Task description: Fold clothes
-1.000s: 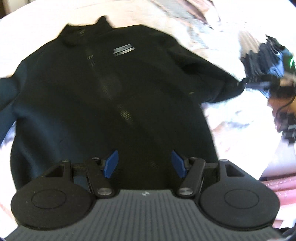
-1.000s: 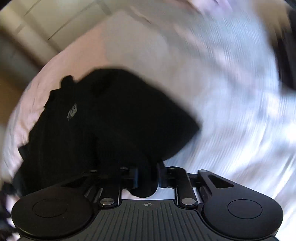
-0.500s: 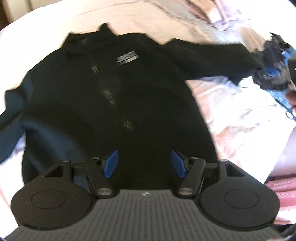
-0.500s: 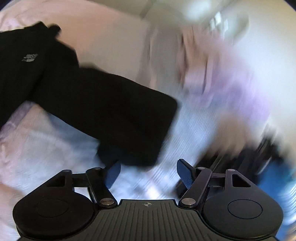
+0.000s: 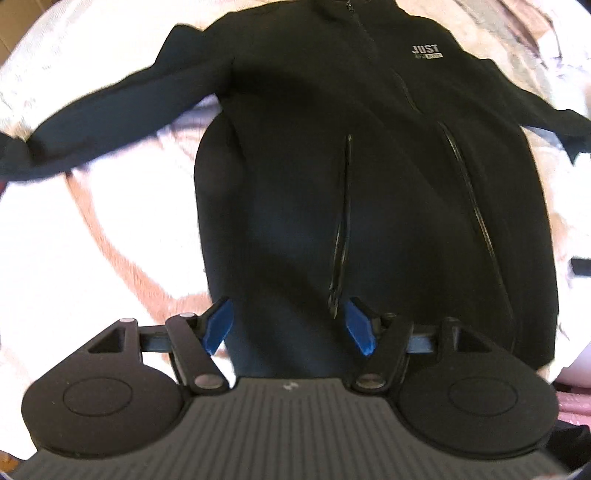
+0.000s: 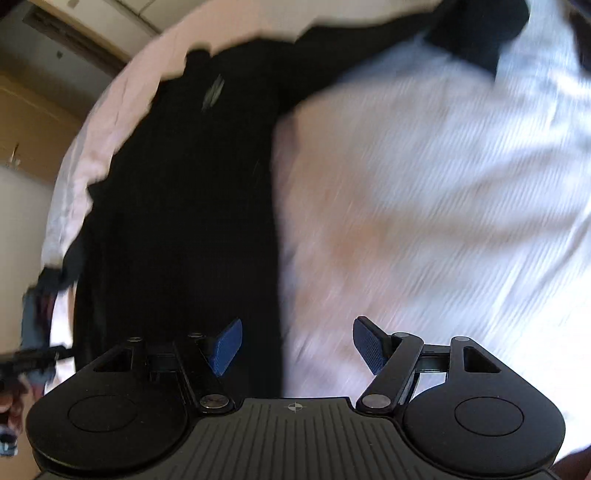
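A black zip jacket (image 5: 295, 166) with a grey "JUST" chest logo lies face up on the bed, both sleeves spread out. Its left sleeve (image 5: 92, 122) reaches toward the left edge of the view. My left gripper (image 5: 290, 319) hangs over the jacket's lower left hem, its jaws opening, with nothing pinched between the blue pads. In the blurred right wrist view the jacket (image 6: 184, 221) runs up the left half, and its other sleeve (image 6: 461, 33) stretches to the top right. My right gripper (image 6: 297, 343) is open above the jacket's side edge, holding nothing.
A pale pink and white patterned bedspread (image 5: 92, 240) surrounds the jacket and fills the right half of the right wrist view (image 6: 424, 184). A small black item (image 5: 580, 266) lies at the right edge. Wooden furniture (image 6: 33, 122) stands beyond the bed.
My right gripper let go of the sleeve cuff, opened, and swung back toward the jacket body. The sleeve now lies stretched out. My left gripper shifted left along the hem, bringing the left sleeve into view.
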Available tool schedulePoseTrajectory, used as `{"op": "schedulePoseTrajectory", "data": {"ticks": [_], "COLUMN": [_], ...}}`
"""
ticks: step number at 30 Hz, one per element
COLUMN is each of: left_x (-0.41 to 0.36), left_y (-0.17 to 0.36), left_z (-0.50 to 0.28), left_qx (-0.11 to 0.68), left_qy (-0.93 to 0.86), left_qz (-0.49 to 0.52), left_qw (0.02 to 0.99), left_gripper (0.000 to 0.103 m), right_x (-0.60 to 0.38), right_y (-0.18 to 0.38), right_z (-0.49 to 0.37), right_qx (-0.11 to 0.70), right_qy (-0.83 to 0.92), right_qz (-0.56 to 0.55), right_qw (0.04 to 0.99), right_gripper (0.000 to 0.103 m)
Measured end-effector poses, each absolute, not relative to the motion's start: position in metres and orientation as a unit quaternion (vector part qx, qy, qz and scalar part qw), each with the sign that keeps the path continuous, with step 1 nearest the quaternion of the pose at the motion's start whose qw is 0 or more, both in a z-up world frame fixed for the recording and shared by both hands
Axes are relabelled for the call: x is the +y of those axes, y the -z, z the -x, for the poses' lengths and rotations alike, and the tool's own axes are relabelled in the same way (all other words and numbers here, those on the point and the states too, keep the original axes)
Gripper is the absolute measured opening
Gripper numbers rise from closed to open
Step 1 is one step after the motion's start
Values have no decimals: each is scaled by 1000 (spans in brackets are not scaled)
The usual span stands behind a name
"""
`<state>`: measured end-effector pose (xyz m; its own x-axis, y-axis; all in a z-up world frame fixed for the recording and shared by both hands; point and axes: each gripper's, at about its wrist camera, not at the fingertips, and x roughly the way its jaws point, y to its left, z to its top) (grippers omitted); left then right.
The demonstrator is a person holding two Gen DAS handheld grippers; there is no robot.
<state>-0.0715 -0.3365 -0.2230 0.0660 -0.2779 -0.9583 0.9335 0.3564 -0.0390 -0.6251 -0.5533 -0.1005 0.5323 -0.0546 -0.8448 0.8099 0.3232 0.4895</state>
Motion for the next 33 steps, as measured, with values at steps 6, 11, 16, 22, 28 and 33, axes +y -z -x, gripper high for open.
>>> {"op": "schedulePoseTrajectory", "data": {"ticks": [6,11,16,22,28,33], "left_x": [-301,-289,-238,-191,-195,-207], "left_y": [249,257,217,248,222,236], "left_z": [62,53,-11,-51,19,58], "left_qx": [509,519,557,621,461,378], "left_qy": [501,537,514,401,499,558], "left_qz": [-327,-303,-182,-174,-342,-432], "left_qw": [619,593,627,651,649,600], "left_gripper": [57,12,11,0,48,61], "right_x": [-498,-481,-469,-463,-445,-438], "right_y": [127,132,117,124,135,150], "right_z": [595,577,569,556,540,526], "right_qx": [415,416,419,425,444,449], "right_qy": [295,331,339,313,278,272], "right_qz": [-508,-502,-484,-478,-452,-411], "right_qw": [695,683,690,702,722,745], "right_gripper": [70,70,70,70,70,70]}}
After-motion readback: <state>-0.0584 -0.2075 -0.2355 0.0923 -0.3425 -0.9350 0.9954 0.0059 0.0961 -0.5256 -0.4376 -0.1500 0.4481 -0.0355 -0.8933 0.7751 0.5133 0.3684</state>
